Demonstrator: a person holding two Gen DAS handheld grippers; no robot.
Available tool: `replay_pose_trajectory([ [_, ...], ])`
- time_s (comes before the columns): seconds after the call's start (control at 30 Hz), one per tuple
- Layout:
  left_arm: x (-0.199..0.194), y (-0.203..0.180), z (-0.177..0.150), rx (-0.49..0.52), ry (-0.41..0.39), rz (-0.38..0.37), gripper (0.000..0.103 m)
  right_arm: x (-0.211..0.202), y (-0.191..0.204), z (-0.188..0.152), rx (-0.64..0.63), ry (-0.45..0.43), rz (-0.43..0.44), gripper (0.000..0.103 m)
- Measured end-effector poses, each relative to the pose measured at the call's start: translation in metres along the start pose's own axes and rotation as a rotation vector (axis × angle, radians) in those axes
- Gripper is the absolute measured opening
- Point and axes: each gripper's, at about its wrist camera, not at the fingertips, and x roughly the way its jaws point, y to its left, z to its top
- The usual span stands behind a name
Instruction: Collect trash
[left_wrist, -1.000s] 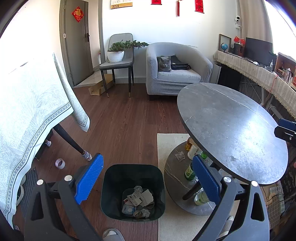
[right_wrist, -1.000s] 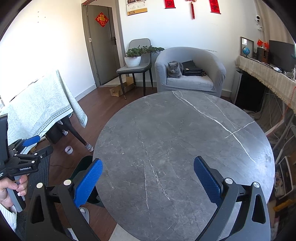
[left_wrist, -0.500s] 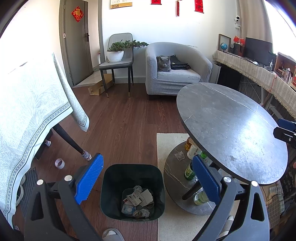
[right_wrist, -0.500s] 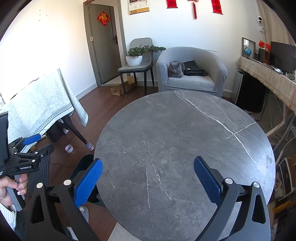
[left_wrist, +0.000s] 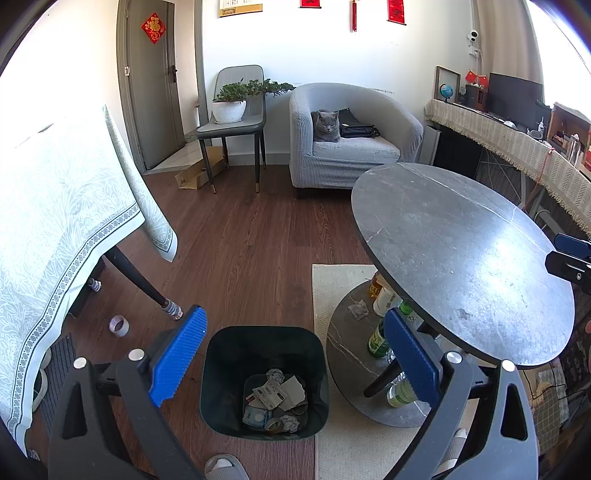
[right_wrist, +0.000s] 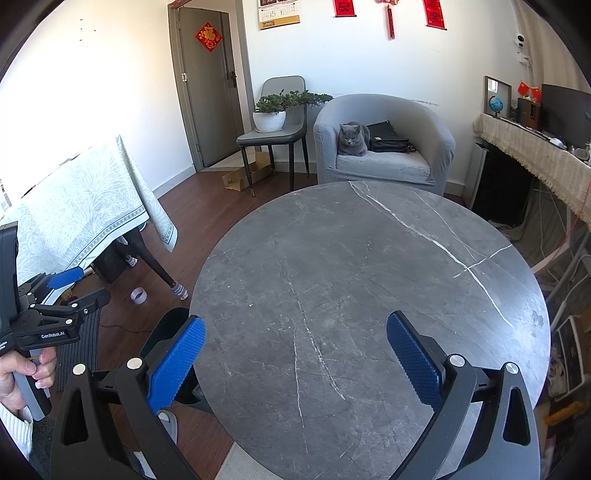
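Observation:
A dark green bin (left_wrist: 221, 373) stands on the wood floor beside the round table, holding crumpled paper and wrappers (left_wrist: 275, 400). My left gripper (left_wrist: 295, 354) hovers above the bin, open, with nothing between its blue pads. My right gripper (right_wrist: 295, 356) is open over the bare grey marble tabletop (right_wrist: 369, 277), also holding nothing. In the right wrist view the left gripper (right_wrist: 79, 288) shows at the left edge, held by a hand (right_wrist: 18, 376), and part of the bin (right_wrist: 170, 328) peeks out by the table edge.
Bottles (left_wrist: 378, 338) and a crumpled scrap (left_wrist: 357, 308) sit on the table's lower shelf. A tape roll (left_wrist: 119, 325) lies on the floor near a cloth-covered table (left_wrist: 55, 229). A grey cat (left_wrist: 325, 127) rests in the armchair. A slipper (left_wrist: 225, 466) is below the bin.
Hardly anything moved. Both grippers stay open and drift very slightly; the bin and its contents are unchanged.

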Motion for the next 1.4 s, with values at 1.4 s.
replay_pose_trajectory([
  [1.4,0.0030,-0.0045,-0.0017,-0.001,0.009,-0.006,0.098,-0.0004,0.0004,-0.0001,-0.004,-0.002,0.001,0.099],
])
